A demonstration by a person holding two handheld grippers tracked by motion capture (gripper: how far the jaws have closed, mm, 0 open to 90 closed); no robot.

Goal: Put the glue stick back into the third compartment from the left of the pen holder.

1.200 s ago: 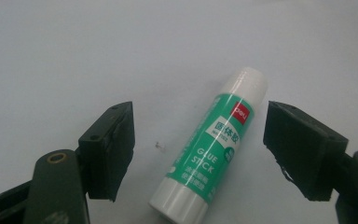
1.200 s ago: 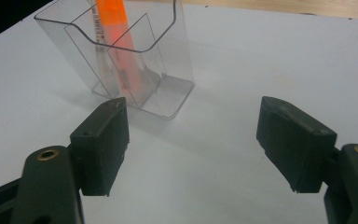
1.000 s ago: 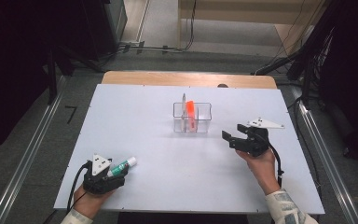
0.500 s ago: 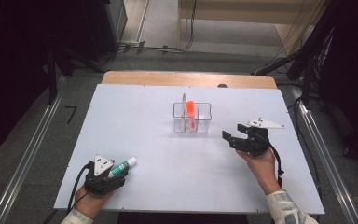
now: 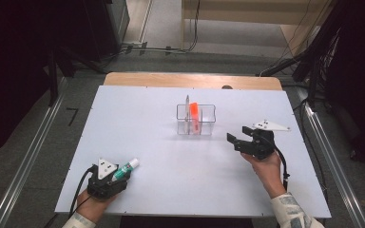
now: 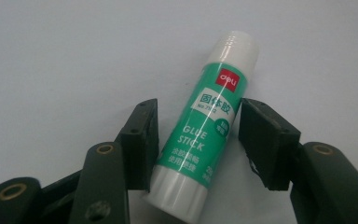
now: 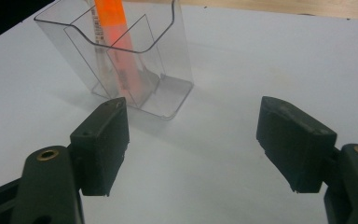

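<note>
Left gripper (image 6: 196,140) sits at the near left corner of the table (image 5: 147,123), its jaws straddling the glue stick (image 6: 204,130). The jaws have just been closing on it. In the left gripper view one pad (image 6: 142,140) looks to be against the green barrel; the other (image 6: 263,140) stands just beside it with a sliver of table showing between. So: not yet a clamp, the stick lying flat on the table, white cap pointing away from the hand. Against the earlier high views the stick lies in the same spot and at the same angle; neither hand has shifted.

Right gripper (image 7: 193,149) hovers wide apart with nothing between the pads, near the clear holder (image 7: 121,60) at mid-table. An orange marker (image 7: 114,32) stands upright in one compartment.

Judgement: pick-up is at the grasp stage. A little more closure should seat both pads. Grip falls mid-barrel, which looks balanced. Likely destination is the holder; the stick is well apart from it.
</note>
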